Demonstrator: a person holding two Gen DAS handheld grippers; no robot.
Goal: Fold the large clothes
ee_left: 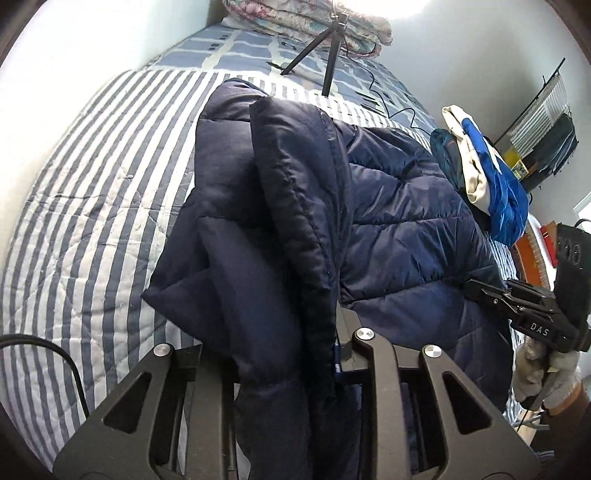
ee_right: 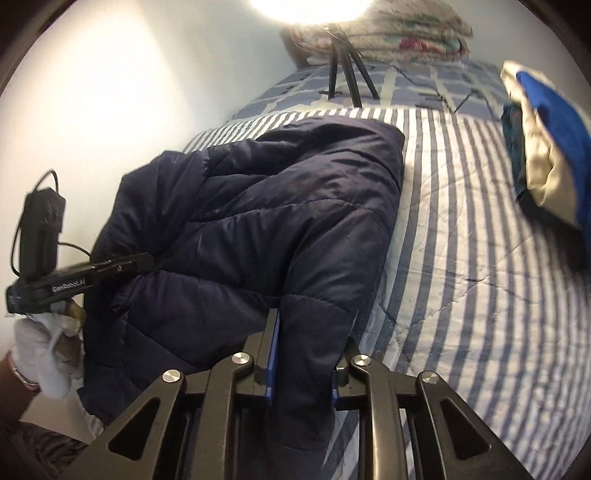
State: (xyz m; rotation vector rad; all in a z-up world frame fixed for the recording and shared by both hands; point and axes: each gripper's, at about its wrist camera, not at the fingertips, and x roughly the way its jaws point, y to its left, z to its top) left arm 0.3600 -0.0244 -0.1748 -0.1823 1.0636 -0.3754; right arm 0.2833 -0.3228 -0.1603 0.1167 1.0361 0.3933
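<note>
Both tongs, left [ee_left: 291, 373] and right [ee_right: 303, 365], clamped on a puffy navy quilted jacket [ee_right: 258, 221] lifted over a blue-and-white striped bed quilt [ee_right: 461, 258]

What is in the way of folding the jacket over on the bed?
Nothing visible. Both tools already pinch the jacket: the left tool and the right tool. The striped bed beside it is bare. The tripod and clothes pile sit farther off.

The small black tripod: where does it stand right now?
The tripod stands at the far end of the bed, on the blue patterned cover just past the navy puffer jacket, in front of the folded floral blanket; both wrist views show it top centre.
</note>
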